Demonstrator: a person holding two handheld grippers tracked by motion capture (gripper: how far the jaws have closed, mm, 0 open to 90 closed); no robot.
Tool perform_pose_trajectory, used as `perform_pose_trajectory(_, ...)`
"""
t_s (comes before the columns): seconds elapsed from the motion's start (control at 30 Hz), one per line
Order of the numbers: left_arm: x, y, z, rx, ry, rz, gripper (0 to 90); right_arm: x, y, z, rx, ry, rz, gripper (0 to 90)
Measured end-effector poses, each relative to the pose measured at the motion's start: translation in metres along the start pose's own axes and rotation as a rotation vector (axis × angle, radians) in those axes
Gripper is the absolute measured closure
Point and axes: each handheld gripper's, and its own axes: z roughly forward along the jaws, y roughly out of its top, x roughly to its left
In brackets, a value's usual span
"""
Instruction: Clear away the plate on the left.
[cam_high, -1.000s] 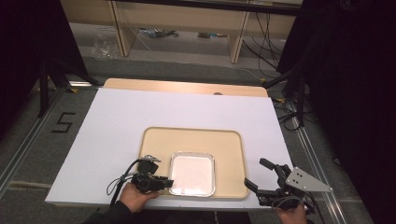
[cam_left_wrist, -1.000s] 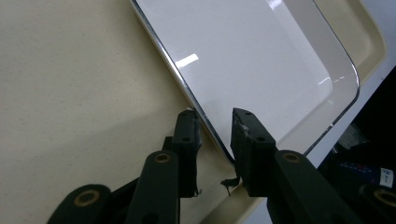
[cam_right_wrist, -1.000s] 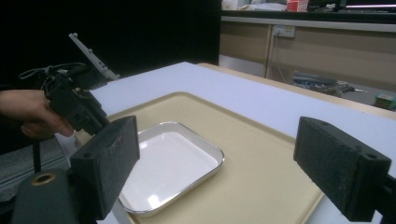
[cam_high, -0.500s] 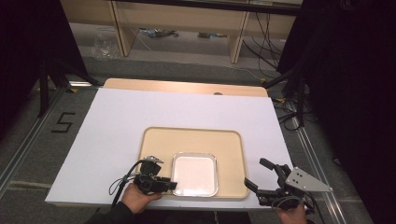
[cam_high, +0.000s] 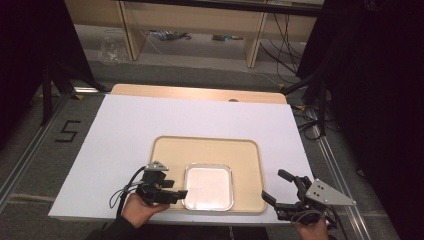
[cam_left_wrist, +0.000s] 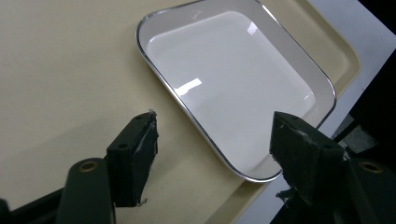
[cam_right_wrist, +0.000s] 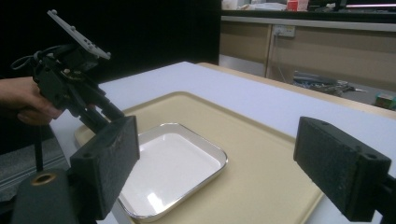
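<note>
A white square dish (cam_high: 208, 186) with a bright metal rim lies flat in the near half of a beige tray (cam_high: 207, 147), close to the tray's near edge, and the tray rests on the white-covered bench (cam_high: 125, 125). The left gripper (cam_high: 181, 193) sits at the dish's left edge, low over the tray; its fingers (cam_left_wrist: 135, 149) have just been opening and now stand spread, with the near corner of the dish's rim between them and no pad pressing on it. The right gripper (cam_high: 274, 186) hovers off the tray's right near corner, well apart from the dish, its fingers (cam_right_wrist: 109, 158) spread wide with nothing between them. A person's hand grips each tool at the bench's near edge.
</note>
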Motion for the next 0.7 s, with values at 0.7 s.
perform_pose_trajectory(0.7, 0.017, 0.001, -0.04, -0.269, 0.039, 0.012, 21.6, -0.001, 0.0, 0.001, 0.003, 0.019, 0.01, 15.2)
